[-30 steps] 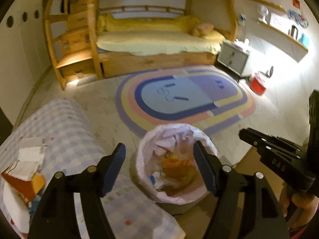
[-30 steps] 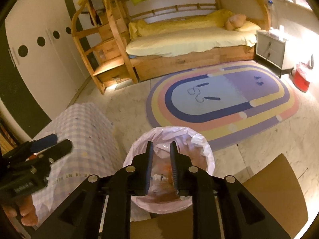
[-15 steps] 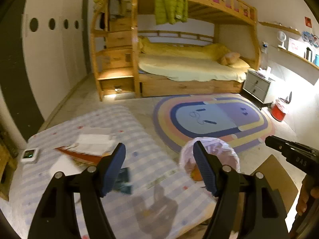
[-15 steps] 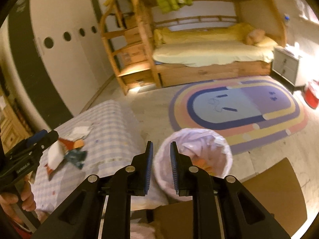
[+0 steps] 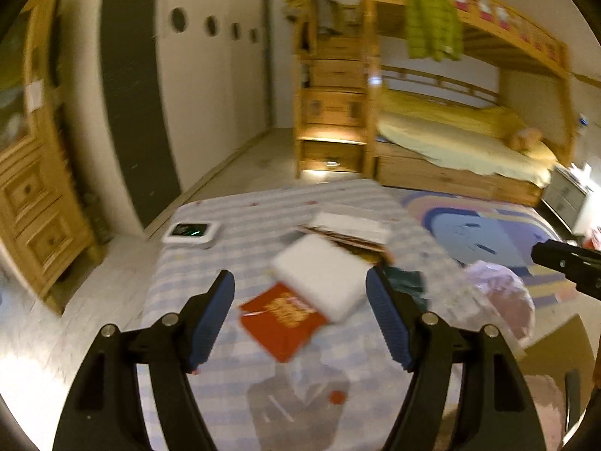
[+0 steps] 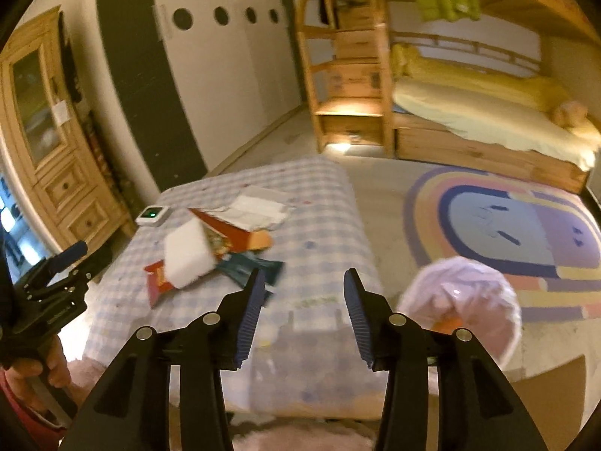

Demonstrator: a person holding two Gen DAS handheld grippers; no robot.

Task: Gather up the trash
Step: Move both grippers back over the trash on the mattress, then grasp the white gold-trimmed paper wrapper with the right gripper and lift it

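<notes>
Trash lies on the checked-cloth table (image 6: 319, 206): a white foam block (image 5: 319, 278), a red wrapper (image 5: 281, 319), a dark teal wrapper (image 6: 251, 267), an orange-red packet (image 6: 233, 233) and white papers (image 6: 259, 206). My left gripper (image 5: 298, 282) hovers over the block and red wrapper, jaws wide and still opening, touching nothing. My right gripper (image 6: 304, 278) is above the table's near edge beside the teal wrapper; its jaws are opening with nothing between them. The bag-lined trash bin (image 6: 462, 300) stands on the floor to the right of the table.
A small white device with a green light (image 6: 152, 215) sits at the table's far left corner. A wooden cabinet (image 6: 49, 143) stands at the left, a bunk bed (image 6: 488, 112) at the back. A striped rug (image 6: 507, 225) and a cardboard sheet (image 6: 544, 394) lie on the floor.
Both grippers swung left from over the bin to over the table's trash. The right gripper's jaws went from nearly shut to apart. The bin now sits at the right of both views.
</notes>
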